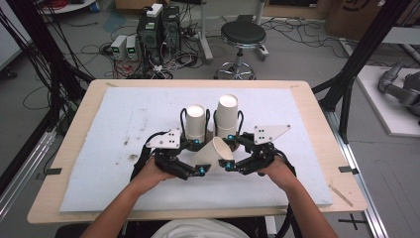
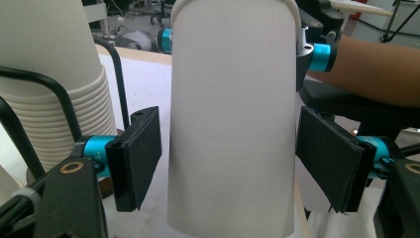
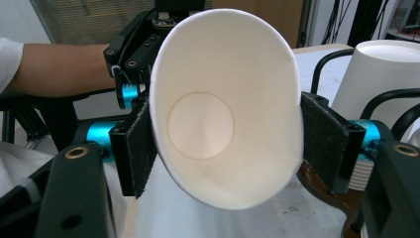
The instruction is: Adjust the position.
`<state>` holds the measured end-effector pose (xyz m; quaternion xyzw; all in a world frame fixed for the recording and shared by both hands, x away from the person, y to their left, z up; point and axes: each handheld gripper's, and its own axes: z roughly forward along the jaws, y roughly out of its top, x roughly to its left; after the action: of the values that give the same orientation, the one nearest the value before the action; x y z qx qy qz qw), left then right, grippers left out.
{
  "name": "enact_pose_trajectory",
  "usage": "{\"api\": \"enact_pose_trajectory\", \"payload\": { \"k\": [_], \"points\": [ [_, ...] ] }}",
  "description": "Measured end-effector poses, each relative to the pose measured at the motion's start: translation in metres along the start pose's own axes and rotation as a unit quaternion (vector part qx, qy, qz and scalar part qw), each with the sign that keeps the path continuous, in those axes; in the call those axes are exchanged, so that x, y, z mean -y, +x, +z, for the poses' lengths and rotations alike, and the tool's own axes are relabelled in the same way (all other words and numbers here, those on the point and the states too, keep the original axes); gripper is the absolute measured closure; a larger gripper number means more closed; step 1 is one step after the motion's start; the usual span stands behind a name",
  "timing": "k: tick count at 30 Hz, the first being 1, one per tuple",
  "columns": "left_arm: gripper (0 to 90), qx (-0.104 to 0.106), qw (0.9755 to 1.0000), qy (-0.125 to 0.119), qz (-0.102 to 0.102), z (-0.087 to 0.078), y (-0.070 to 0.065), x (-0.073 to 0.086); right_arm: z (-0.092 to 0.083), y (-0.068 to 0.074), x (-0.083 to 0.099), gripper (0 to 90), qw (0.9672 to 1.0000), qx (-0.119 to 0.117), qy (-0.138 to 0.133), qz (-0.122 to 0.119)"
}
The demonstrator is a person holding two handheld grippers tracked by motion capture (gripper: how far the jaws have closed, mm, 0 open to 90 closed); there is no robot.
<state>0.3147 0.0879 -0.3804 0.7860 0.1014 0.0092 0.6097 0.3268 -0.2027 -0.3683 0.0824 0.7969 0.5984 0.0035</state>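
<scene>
High view: single paper cup (image 1: 214,151) tipped on its side between both grippers, above white mat (image 1: 124,119). Right gripper (image 3: 228,148) pinches its rim, pads pressed to both sides. Left gripper (image 2: 230,163) spread, pads clear of cup's base. Two cup stacks (image 1: 196,121) behind.

White paper cup (image 3: 228,109) lying sideways, open mouth toward the camera, pressed between the right gripper's (image 3: 225,144) two black padded jaws. Stack of white paper cups (image 3: 384,74) at right; opposite black gripper (image 3: 143,49) behind.
</scene>
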Motion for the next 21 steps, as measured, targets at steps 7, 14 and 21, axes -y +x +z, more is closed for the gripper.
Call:
{"api": "enact_pose_trajectory", "payload": {
  "k": [7,14,21],
  "points": [
    [33.4,0.009,0.9999,0.013,0.006,0.0008,-0.0003,0.0008,0.0029,0.0017,-0.0010,29.4,1.0000,-0.006,0.005,0.003],
    [33.4,0.015,0.9999,-0.005,0.001,-0.0028,0.0006,-0.0011,0.0036,0.0026,-0.0011,18.9,0.9998,0.003,-0.012,0.017],
    [33.8,0.019,0.9997,-0.012,0.002,-0.0038,0.0001,-0.0015,0.0038,0.0028,-0.0002,27.5,0.9997,-0.009,-0.018,0.015]
  ]
}}
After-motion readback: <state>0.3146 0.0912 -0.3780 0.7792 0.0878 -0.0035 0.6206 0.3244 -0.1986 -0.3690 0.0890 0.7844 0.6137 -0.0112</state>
